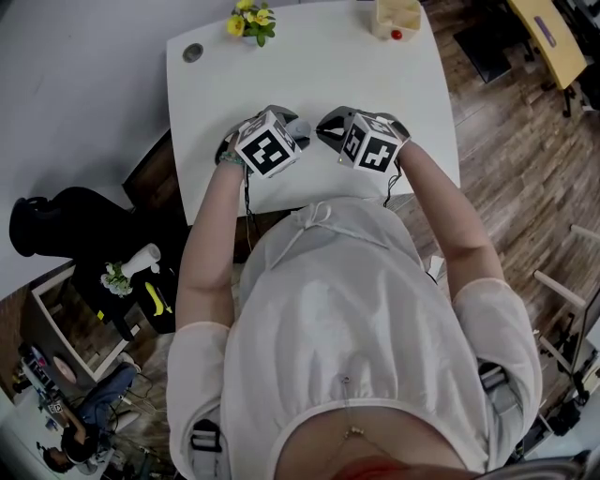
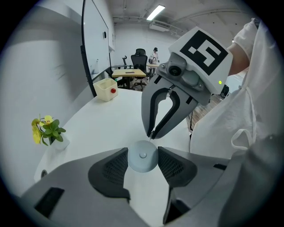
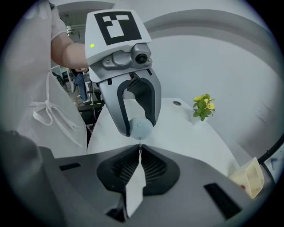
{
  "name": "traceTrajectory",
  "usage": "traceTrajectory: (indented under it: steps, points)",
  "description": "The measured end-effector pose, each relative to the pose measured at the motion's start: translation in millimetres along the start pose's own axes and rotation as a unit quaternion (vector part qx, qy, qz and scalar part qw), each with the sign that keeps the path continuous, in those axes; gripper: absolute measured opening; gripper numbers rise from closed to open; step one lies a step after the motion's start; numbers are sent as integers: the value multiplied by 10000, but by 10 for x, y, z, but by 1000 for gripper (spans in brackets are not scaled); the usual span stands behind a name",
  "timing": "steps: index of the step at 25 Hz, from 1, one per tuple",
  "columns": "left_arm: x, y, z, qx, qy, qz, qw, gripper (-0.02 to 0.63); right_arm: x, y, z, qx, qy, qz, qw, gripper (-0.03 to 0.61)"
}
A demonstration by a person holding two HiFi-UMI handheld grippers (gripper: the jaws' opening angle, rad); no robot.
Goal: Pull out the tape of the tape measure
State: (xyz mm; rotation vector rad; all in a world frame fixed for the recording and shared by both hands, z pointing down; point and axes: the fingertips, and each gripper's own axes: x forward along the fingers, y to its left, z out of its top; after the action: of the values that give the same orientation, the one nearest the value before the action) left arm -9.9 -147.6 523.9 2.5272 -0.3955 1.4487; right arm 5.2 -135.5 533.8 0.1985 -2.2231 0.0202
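A white table (image 1: 375, 84) stands in an office with a wooden floor (image 1: 525, 141). Over its near part the left gripper (image 3: 138, 126) clamps the round grey tape measure (image 2: 142, 155). The right gripper (image 3: 140, 151) has its jaws pinched together on the tape's tip (image 2: 151, 134).

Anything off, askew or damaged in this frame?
Nothing stands out. The left gripper holds the round tape measure squarely between its fingers, the right gripper is shut on the tape tip, and the flower plant stands upright.
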Motion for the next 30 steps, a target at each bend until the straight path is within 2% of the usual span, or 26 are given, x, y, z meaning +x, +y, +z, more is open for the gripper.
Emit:
traceTrajectory:
  steps: [9, 16, 22, 26, 30]
  points:
    - [84, 51, 32, -377, -204, 94, 9990, 227, -30, -66, -151, 638, 243, -34, 9977, 20]
    - [41, 224, -122, -524, -141, 396, 9977, 227, -110, -224, -384, 963, 347, -335, 9942, 20]
    - [48, 245, -108, -656, -269, 388, 9967, 227, -114, -254, -502, 1586, 259, -498, 9858, 20]
    - [64, 249, -133, -706, -288, 384, 9963, 227, -118, -261, -490, 1675, 244, -595, 9838, 20]
    - [18, 233, -128, -1003, -545, 232, 9932, 227, -162, -276, -471, 1799, 187, -638, 9814, 20]
